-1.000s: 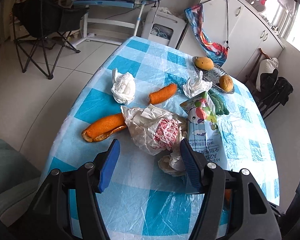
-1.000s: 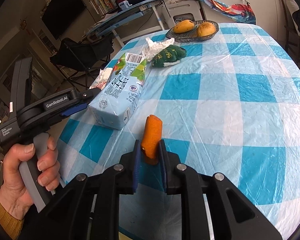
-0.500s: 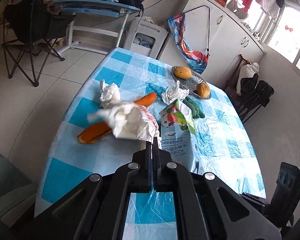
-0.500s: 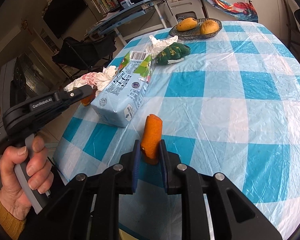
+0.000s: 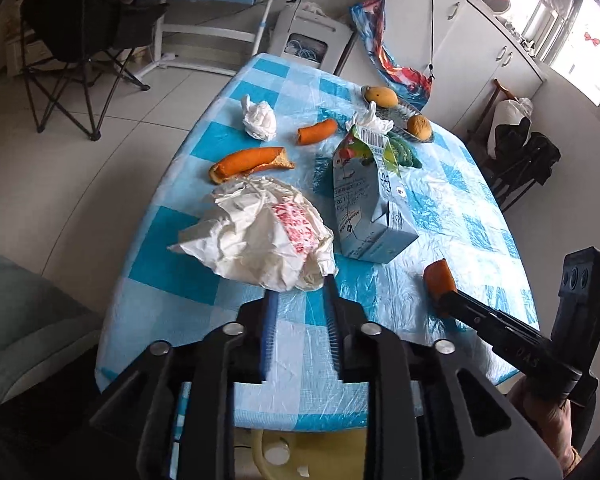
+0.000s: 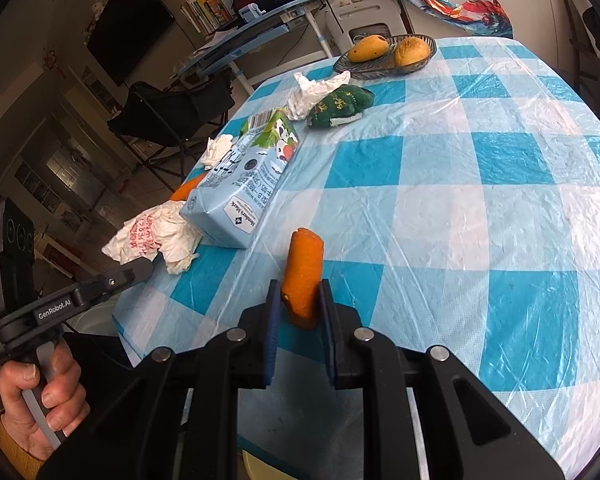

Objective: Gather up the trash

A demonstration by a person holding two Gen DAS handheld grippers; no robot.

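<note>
So the trash is sitting all over a table [image 6: 480, 208] with a blue and white checked plastic cover. Closest to the left gripper [image 5: 300, 322] is a crumpled white plastic bag [image 5: 260, 236] with red print, lying near the table's front edge. The gripper's jaws have just been opening again and are standing a bit apart now, with nothing between them; the bag's near edge is just ahead of the tips, and I can't tell if the right tip is brushing it.

The right gripper [image 6: 296, 316] is clamping a piece of orange peel [image 6: 304, 276] between its blue pads, and the peel is sticking up out of the jaws above the table.

Just to the right of the bag, in the left wrist view, a light blue milk carton [image 5: 366, 204] is lying on its side, touching the bag. Beyond the bag there's a long orange peel [image 5: 250, 162], and further back a shorter peel [image 5: 317, 131] and a balled-up white tissue [image 5: 260, 120]. Another tissue [image 6: 316, 92] is lying beside a green plush toy [image 6: 340, 104], right behind the carton's top. At the far end a glass dish [image 6: 384, 70] is holding 2 yellow-orange fruits.

A hand [image 6: 36, 400] with a mustard yellow sleeve is gripping the left tool's handle.
</note>
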